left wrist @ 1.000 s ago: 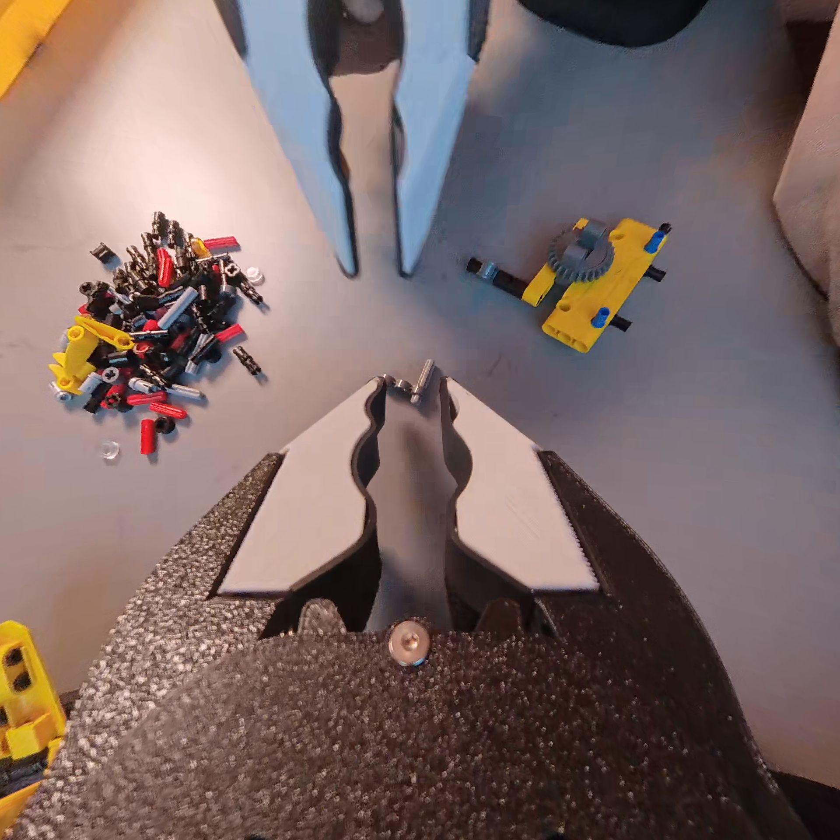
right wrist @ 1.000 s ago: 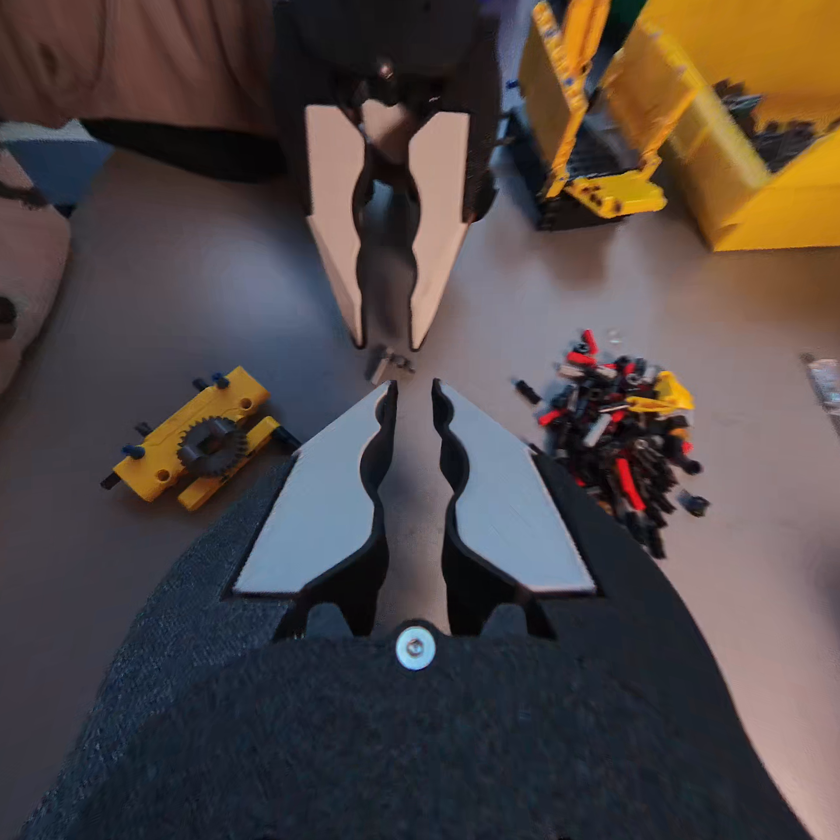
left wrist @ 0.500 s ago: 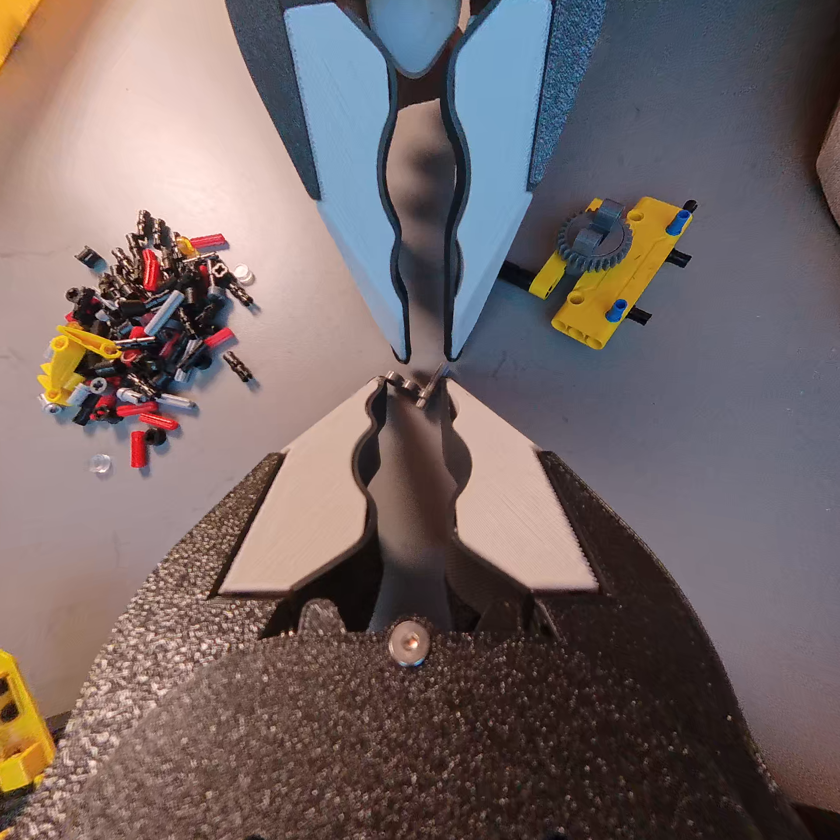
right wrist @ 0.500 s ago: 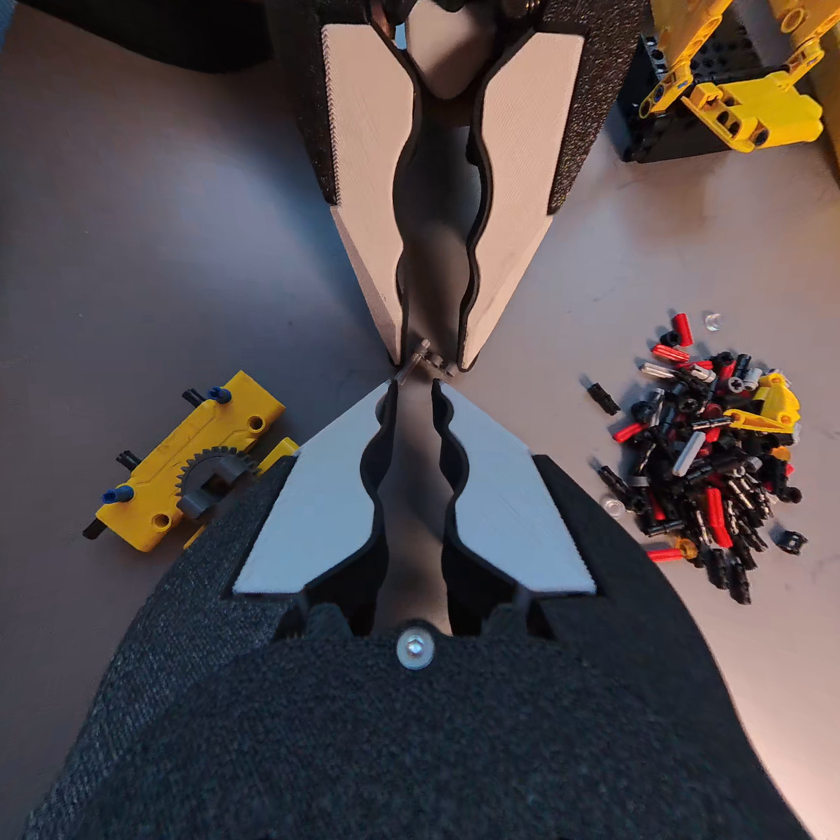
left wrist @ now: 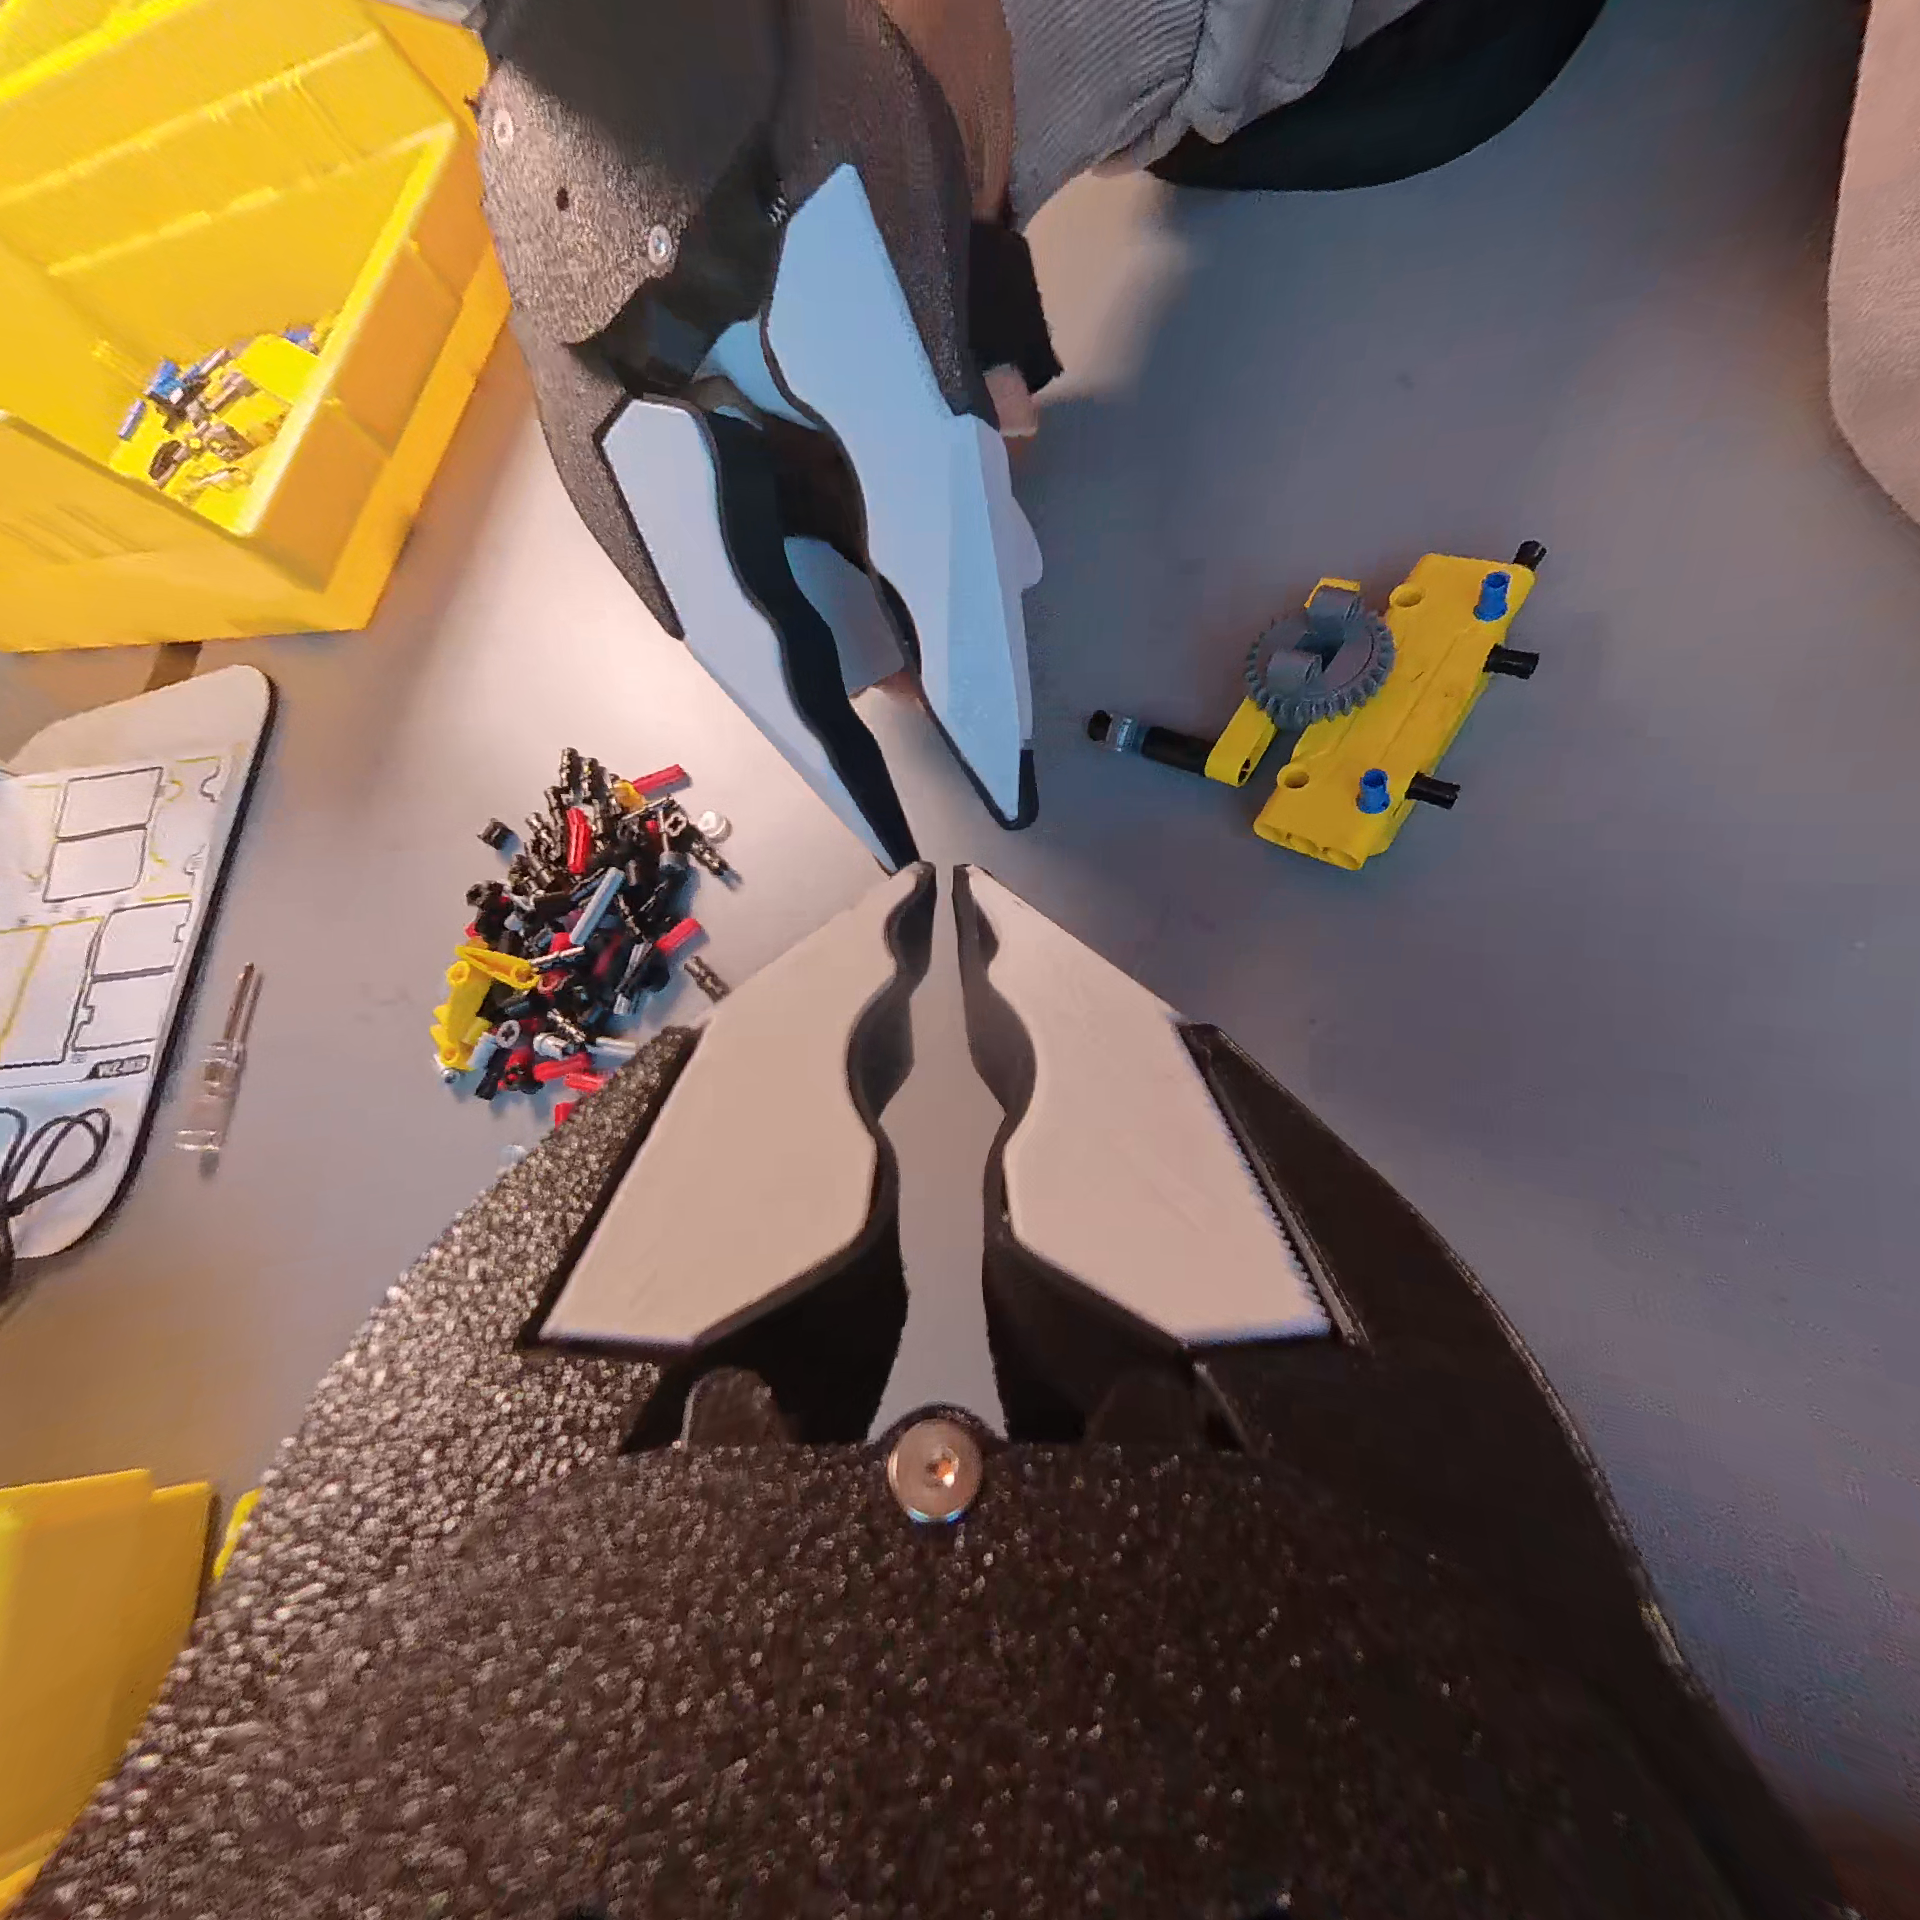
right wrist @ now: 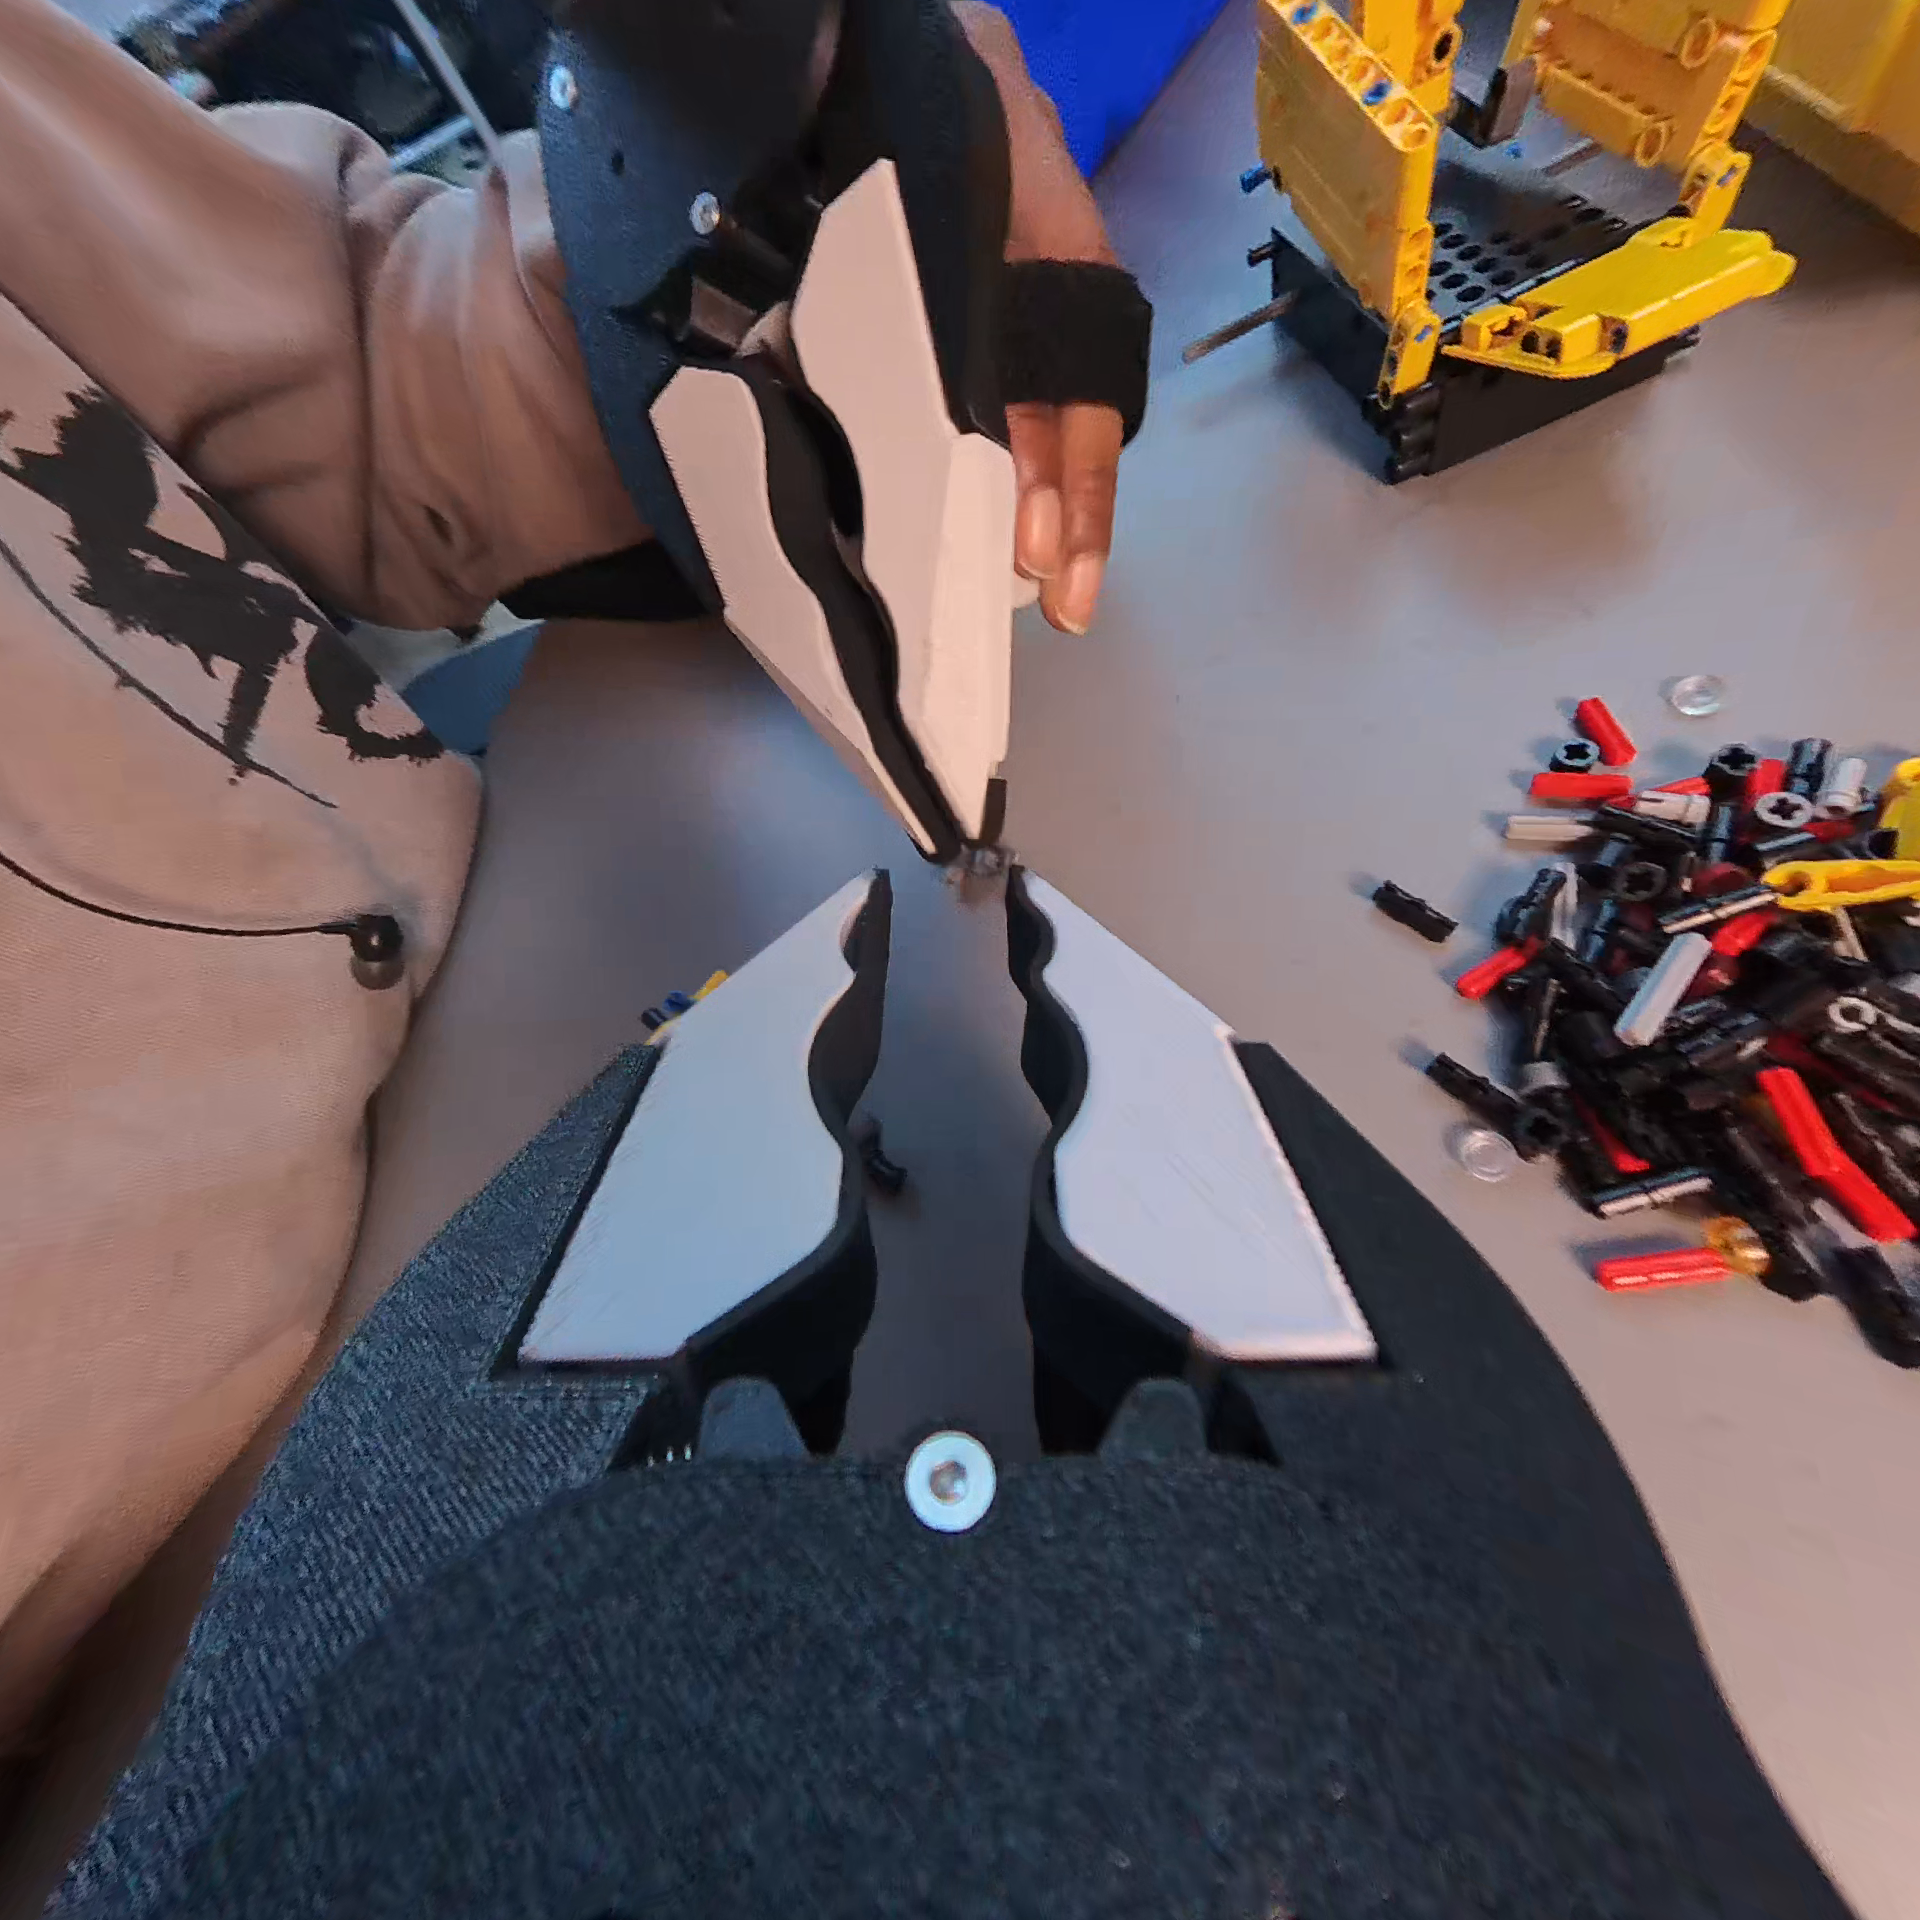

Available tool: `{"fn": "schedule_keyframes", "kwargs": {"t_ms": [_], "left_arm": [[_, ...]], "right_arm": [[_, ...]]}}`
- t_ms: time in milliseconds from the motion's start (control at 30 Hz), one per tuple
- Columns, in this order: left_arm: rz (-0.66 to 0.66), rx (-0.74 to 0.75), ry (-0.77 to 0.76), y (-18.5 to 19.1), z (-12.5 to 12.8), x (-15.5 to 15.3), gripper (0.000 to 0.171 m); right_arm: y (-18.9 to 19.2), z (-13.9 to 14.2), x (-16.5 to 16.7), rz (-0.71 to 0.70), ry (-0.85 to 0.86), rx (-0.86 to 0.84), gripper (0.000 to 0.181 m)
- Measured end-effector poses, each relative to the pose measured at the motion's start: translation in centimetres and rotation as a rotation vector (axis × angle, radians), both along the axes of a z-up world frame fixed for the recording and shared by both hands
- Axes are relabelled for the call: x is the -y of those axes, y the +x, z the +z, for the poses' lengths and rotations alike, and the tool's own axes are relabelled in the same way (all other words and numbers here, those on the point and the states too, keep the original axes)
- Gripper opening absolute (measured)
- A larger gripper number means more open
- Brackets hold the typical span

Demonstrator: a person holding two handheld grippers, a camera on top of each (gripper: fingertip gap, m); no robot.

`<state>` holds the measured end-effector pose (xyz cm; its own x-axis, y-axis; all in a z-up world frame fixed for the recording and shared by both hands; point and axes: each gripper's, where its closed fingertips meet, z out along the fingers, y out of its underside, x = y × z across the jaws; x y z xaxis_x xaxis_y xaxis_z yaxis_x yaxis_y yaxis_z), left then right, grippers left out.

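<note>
My left gripper (left wrist: 941, 875) is shut, its tips almost together. In the right wrist view it (right wrist: 966, 836) comes down from above, held by a gloved hand (right wrist: 1060, 499), and pinches a small grey pin piece (right wrist: 979, 860) at its very tips. The piece is hidden in the left wrist view. My right gripper (right wrist: 945, 883) is open, its fingertips just below and either side of that piece. In the left wrist view it (left wrist: 956, 836) is turned on its side, tip to tip with the left gripper. Both are above the grey table (left wrist: 1455, 1143).
A yellow beam assembly with a grey gear (left wrist: 1371, 707) lies to the right. A pile of small black, red and grey parts (left wrist: 571, 925) (right wrist: 1714, 987) lies on the table. A yellow bin (left wrist: 208, 312), an instruction sheet (left wrist: 104, 883), a clear-handled tool (left wrist: 223, 1060) and a yellow model vehicle (right wrist: 1507, 229) stand around. My left and right fingertips are right by each other.
My left gripper has closed much tighter on the grey piece. Both grippers have risen from the table and each looks rolled sideways in the other's view. The right jaws have opened slightly.
</note>
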<state>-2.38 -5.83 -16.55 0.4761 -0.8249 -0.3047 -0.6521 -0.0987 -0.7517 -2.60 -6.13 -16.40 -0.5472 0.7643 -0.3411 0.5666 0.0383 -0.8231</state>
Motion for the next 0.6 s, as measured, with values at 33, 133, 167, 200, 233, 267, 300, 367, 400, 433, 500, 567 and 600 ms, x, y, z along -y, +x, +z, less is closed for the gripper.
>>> {"fn": "schedule_keyframes", "kwargs": {"t_ms": [33, 133, 167, 200, 233, 267, 300, 367, 400, 433, 500, 567, 600], "left_arm": [[0.017, -0.022, -0.007, -0.4, -0.3, -0.2, 0.001], [0.093, -0.044, -0.035, -2.3, -0.9, -0.8, 0.0], [0.1, -0.033, -0.078, -2.8, -1.1, -0.5, 0.003], [0.11, -0.021, -0.109, -3.3, -1.2, -0.4, 0.005], [0.113, -0.005, -0.139, -3.6, -1.3, -0.1, 0.006], [0.098, 0.016, -0.19, -3.7, -1.4, 0.6, 0.008], [0.073, 0.038, -0.248, -3.5, -1.6, 1.4, 0.011], [0.046, 0.049, -0.295, -3.2, -1.9, 2.2, 0.012], [0.032, 0.039, -0.323, -3.0, -2.2, 2.6, 0.013], [0.021, 0.025, -0.354, -2.8, -2.6, 3.0, 0.013], [-0.003, -0.01, -0.382, -2.3, -3.5, 3.5, 0.012], [-0.004, -0.048, -0.389, -2.0, -4.1, 3.6, 0.01], [-0.006, -0.05, -0.385, -1.8, -4.1, 3.5, 0.008]], "right_arm": [[-0.1, -0.4, -0.4, -0.012, 0.039, 0.005, 0.021], [-0.2, -1.3, -0.8, -0.021, 0.147, 0.0, 0.021], [-0.3, -1.5, -0.7, -0.019, 0.175, -0.006, 0.021], [-0.4, -1.6, -0.5, -0.014, 0.202, -0.01, 0.021], [-0.5, -1.8, -0.2, -0.01, 0.233, -0.017, 0.021], [-0.6, -1.9, 0.1, -0.003, 0.26, -0.023, 0.021], [-0.7, -2.0, 0.5, 0.004, 0.286, -0.025, 0.021], [-1.1, -2.7, 1.1, 0.006, 0.351, -0.012, 0.022], [-1.3, -3.0, 1.2, 0.004, 0.391, -0.011, 0.022], [-1.5, -3.2, 1.2, 0.001, 0.424, -0.012, 0.023], [-1.6, -3.4, 1.2, 0.0, 0.453, -0.003, 0.022], [-1.5, -3.4, 1.2, 0.006, 0.451, -0.003, 0.023], [-1.4, -3.3, 1.3, 0.009, 0.445, -0.002, 0.023]]}}
